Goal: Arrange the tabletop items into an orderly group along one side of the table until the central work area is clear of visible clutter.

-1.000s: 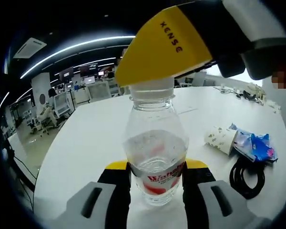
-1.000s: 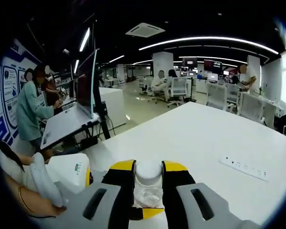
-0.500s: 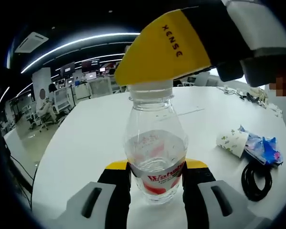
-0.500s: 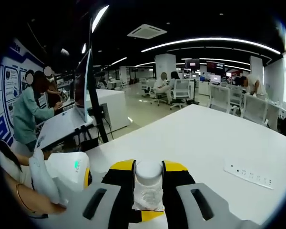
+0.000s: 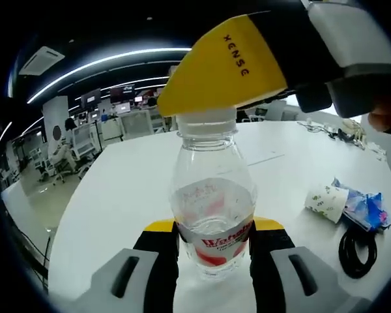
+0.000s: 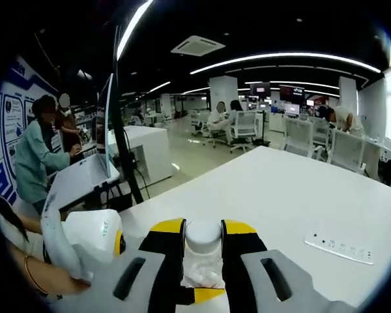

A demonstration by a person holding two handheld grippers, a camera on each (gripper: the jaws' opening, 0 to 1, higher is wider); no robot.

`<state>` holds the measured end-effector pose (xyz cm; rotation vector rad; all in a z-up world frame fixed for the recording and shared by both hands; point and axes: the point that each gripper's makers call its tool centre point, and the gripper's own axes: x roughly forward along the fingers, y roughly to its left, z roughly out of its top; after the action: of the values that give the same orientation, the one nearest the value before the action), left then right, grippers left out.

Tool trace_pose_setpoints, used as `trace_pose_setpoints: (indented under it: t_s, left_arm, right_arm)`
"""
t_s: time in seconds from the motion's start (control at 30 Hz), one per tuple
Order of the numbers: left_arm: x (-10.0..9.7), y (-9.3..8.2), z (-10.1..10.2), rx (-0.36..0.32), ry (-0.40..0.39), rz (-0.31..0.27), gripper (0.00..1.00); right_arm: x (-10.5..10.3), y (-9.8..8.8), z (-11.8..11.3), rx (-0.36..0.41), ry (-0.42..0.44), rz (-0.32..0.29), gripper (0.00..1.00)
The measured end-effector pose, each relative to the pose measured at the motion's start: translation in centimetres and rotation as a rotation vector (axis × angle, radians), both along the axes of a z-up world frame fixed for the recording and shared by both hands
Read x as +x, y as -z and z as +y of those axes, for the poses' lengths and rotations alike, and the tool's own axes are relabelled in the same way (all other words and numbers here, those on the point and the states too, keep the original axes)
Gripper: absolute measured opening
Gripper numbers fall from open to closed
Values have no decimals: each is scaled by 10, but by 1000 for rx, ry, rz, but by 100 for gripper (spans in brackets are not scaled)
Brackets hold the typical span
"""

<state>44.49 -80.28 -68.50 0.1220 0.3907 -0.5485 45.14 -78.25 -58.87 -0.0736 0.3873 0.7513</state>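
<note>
A clear water bottle (image 5: 212,202) with a red and white label stands upright between my left gripper's (image 5: 212,251) jaws, which are shut on its lower body. My right gripper comes in from the upper right of the left gripper view, its yellow jaw tips at the bottle's neck. In the right gripper view my right gripper (image 6: 202,242) is shut on the bottle's white cap (image 6: 202,235), with the clear bottle just below it. Part of the left gripper (image 6: 85,238) shows at the lower left of that view, held by a hand.
On the white table (image 5: 117,189), right of the bottle, lie a tipped paper cup (image 5: 326,200), a blue wrapper (image 5: 365,208) and a coiled black cable (image 5: 358,244). A white power strip (image 6: 339,246) lies on the table's far right. Desks, chairs and people stand beyond the table.
Both views have shifted slightly with the hands. The bottle stays held at body and cap; the cup, wrapper and cable sit further right in the left gripper view.
</note>
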Motion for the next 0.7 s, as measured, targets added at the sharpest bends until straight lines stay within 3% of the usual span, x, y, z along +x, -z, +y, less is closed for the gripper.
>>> trace_pose_setpoints:
  t_s: [0.23,0.7]
  left_arm:
    - [1,10,-1,15,16,15,39]
    - [-2,8,-1,-27,46,-37,40]
  right_arm:
    - [1,11,0,-19,1,22,18]
    - [-5,13,2,-136,-25,-71,18]
